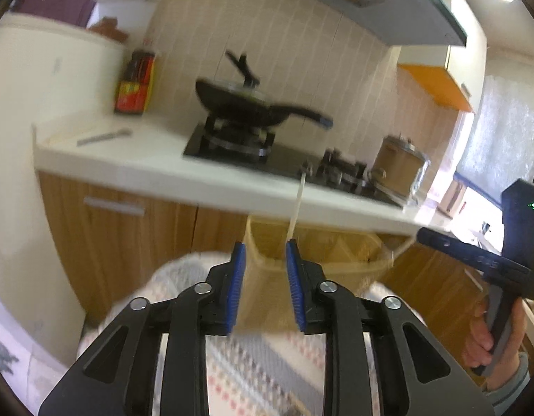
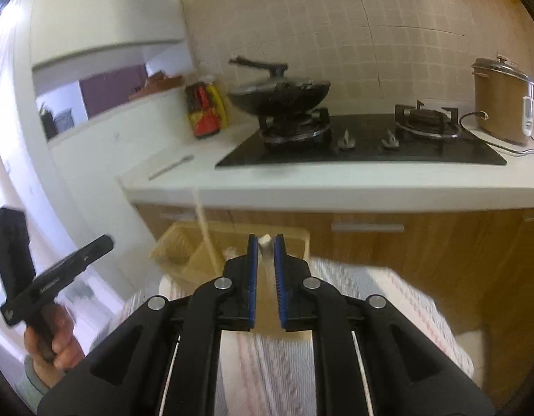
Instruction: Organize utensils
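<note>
A pale yellow slotted utensil basket [image 1: 315, 253] stands on a patterned cloth surface [image 1: 253, 364] below the counter edge; it also shows in the right wrist view [image 2: 183, 249]. My left gripper [image 1: 265, 246] has its jaws apart, and a thin pale utensil handle [image 1: 296, 208] rises along its right fingertip [image 1: 291, 249]; whether it is gripped is unclear through the blur. My right gripper [image 2: 265, 239] has its jaws narrowly apart around a pale utensil end [image 2: 265, 242]. A pale stick [image 2: 206, 228] stands in the basket.
A white counter [image 2: 301, 187] carries a black gas hob [image 2: 364, 145], a black wok with lid [image 2: 280, 93], a sauce bottle [image 2: 206, 111], a brown rice cooker [image 2: 502, 104] and a thin grey utensil [image 2: 171, 166]. Wooden cabinet doors [image 2: 405, 242] lie below.
</note>
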Available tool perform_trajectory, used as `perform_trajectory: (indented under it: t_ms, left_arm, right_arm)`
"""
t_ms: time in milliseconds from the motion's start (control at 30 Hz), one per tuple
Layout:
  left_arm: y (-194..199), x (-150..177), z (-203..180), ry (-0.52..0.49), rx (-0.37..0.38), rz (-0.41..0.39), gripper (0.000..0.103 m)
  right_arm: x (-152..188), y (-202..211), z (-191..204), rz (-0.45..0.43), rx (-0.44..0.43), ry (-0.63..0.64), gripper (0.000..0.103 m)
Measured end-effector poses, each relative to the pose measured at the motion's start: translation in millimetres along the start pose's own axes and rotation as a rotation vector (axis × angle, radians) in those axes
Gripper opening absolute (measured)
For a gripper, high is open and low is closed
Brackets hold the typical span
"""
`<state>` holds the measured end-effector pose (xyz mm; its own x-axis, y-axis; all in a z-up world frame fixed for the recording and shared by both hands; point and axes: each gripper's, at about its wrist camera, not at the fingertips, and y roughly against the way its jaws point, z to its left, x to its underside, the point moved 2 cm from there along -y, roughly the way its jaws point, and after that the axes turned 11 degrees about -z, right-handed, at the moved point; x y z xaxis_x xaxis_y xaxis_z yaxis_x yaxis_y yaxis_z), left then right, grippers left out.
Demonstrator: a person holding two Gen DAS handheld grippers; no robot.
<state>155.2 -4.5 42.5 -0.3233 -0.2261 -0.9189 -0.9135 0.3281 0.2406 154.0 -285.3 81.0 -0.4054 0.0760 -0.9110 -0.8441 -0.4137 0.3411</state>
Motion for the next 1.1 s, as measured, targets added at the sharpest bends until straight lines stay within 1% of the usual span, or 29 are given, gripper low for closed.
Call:
perform_trajectory:
  t_ms: [33, 67, 100, 133, 167, 200, 233, 267, 300, 333, 367, 433, 500, 567, 633, 700, 767, 800, 900, 1000, 1067, 1100]
  left_arm:
    - [2.3, 6.1, 2.0, 0.006, -0.003, 0.018, 0.034]
    - [5.0, 13.9, 4.7, 0.015, -0.010, 0.041, 0.037]
    - [8.1, 24.9, 8.3, 0.030, -0.017, 0.075, 0.040]
    - [9.8, 32.6, 11.3, 0.040, -0.021, 0.097, 0.042]
    - [12.2, 42.7, 15.0, 0.055, -0.024, 0.123, 0.042]
    - [13.6, 51.7, 18.3, 0.069, -0.028, 0.148, 0.042]
    - [14.9, 64.5, 22.8, 0.088, -0.038, 0.188, 0.042]
    - [16.0, 73.6, 26.2, 0.105, -0.043, 0.218, 0.042]
    - [16.5, 82.0, 29.1, 0.123, -0.042, 0.247, 0.042]
    - [17.7, 93.0, 32.3, 0.142, -0.038, 0.287, 0.042]
    - [18.1, 100.2, 33.3, 0.148, -0.038, 0.317, 0.042]
    - [19.5, 114.1, 31.9, 0.138, -0.035, 0.380, 0.042]
    - [21.4, 126.3, 25.1, 0.103, -0.025, 0.438, 0.042]
    - [25.2, 136.3, 18.7, 0.072, -0.018, 0.474, 0.042]
    - [29.2, 142.3, 14.6, 0.059, -0.011, 0.486, 0.042]
    - [35.0, 147.2, 12.3, 0.066, 0.007, 0.488, 0.042]
    - [39.2, 149.0, 12.0, 0.067, 0.011, 0.483, 0.042]
    - [41.9, 151.7, 11.9, 0.064, 0.012, 0.479, 0.042]
    - [48.2, 157.3, 13.1, 0.066, 0.012, 0.475, 0.042]
    - [48.4, 161.3, 15.1, 0.091, 0.024, 0.484, 0.042]
    - [49.0, 160.3, 15.2, 0.099, 0.040, 0.489, 0.042]
    - [49.3, 159.6, 14.0, 0.097, 0.048, 0.491, 0.042]
  right_arm:
    - [9.5, 3.6, 3.3, 0.023, 0.003, 0.001, 0.029]
    - [16.8, 4.5, 6.1, 0.044, 0.003, -0.001, 0.038]
    - [26.9, 5.7, 8.6, 0.069, -0.009, -0.009, 0.052]
    - [40.8, 6.2, 12.6, 0.099, -0.041, -0.023, 0.052]
    - [51.5, 4.7, 15.8, 0.125, -0.053, -0.030, 0.052]
    - [67.0, 0.0, 20.3, 0.174, -0.052, -0.033, 0.052]
    - [76.3, -3.5, 23.7, 0.206, -0.048, -0.034, 0.051]
    - [92.2, -9.4, 29.5, 0.255, -0.054, -0.040, 0.047]
    - [102.9, -14.1, 34.3, 0.292, -0.068, -0.043, 0.036]
    - [112.1, -18.3, 38.7, 0.327, -0.078, -0.045, 0.032]
    - [123.3, -23.1, 44.5, 0.369, -0.078, -0.042, 0.031]
    - [138.6, -28.1, 53.7, 0.421, -0.075, -0.029, 0.031]
    - [153.7, -31.9, 60.7, 0.470, -0.063, -0.013, 0.031]
    - [163.7, -34.3, 64.8, 0.504, -0.063, -0.013, 0.031]
    - [170.6, -35.9, 67.3, 0.527, -0.070, -0.021, 0.031]
    - [172.2, -36.8, 72.0, 0.532, -0.058, 0.006, 0.031]
    - [174.7, -39.1, 78.1, 0.550, -0.026, 0.052, 0.026]
    - [176.8, -41.0, 80.6, 0.568, -0.021, 0.068, 0.021]
    - [180.2, -43.3, 89.9, 0.596, 0.011, 0.131, 0.021]
    - [178.8, -53.4, 91.8, 0.630, 0.031, 0.148, 0.020]
    - [177.6, -53.4, 90.3, 0.639, 0.061, 0.173, 0.020]
    - [177.5, -52.8, 88.6, 0.644, 0.061, 0.174, 0.020]
